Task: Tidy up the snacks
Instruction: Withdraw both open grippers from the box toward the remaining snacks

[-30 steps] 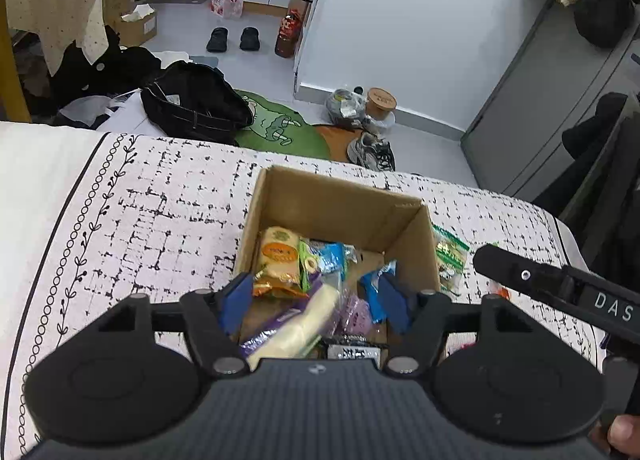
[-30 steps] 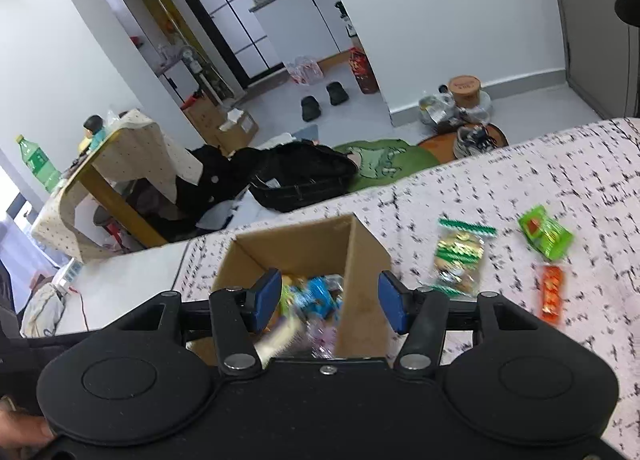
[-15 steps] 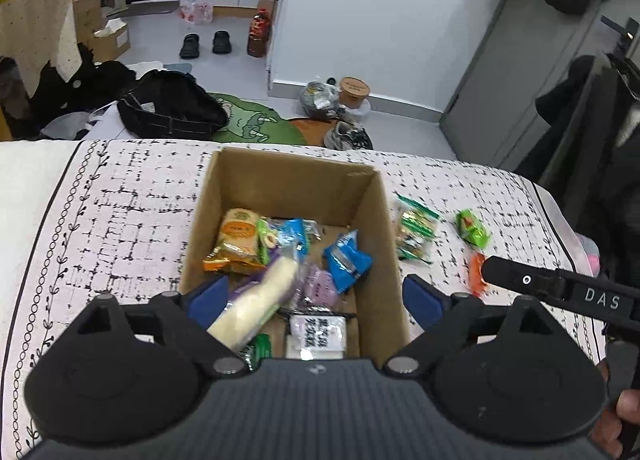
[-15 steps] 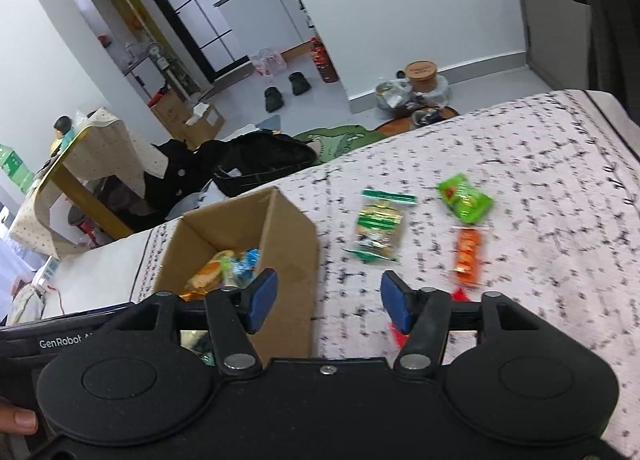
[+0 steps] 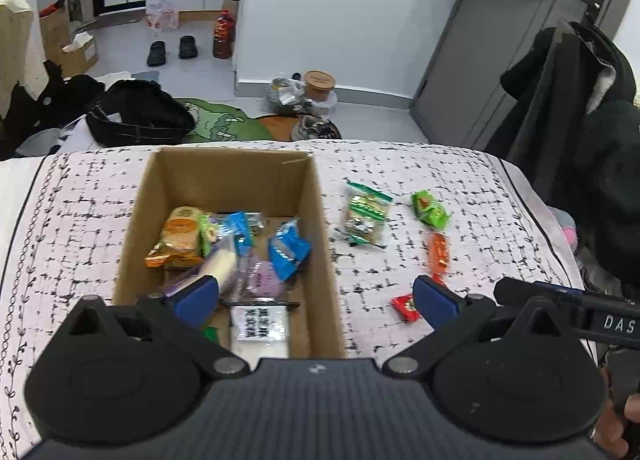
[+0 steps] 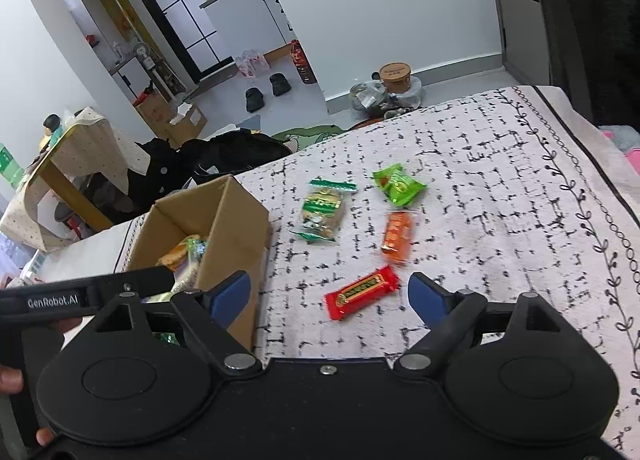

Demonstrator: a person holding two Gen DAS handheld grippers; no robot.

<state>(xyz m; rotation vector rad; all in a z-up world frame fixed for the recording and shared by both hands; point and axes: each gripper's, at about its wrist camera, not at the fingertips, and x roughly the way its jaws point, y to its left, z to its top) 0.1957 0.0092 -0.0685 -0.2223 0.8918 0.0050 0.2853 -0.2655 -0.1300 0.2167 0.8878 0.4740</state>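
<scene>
Above the cardboard box, left gripper and right gripper hover spread wide (both empty); four snack packets lie outside.

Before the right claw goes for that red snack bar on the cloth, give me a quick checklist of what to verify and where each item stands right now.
1. Right claw open wide enough: ok, its jaws are spread wider than the flat red snack bar.
2. Right claw empty: ok, nothing between its jaws.
3. Bar free of neighbours: ok, it lies apart from the orange snack packet and the brown cardboard box.
4. Left claw out of the way: ok, open and empty over the box.
5. Room in the box: ok, bare cardboard floor shows near its far wall.
6. Claw height above the black-and-white patterned cloth: cannot tell.
</scene>
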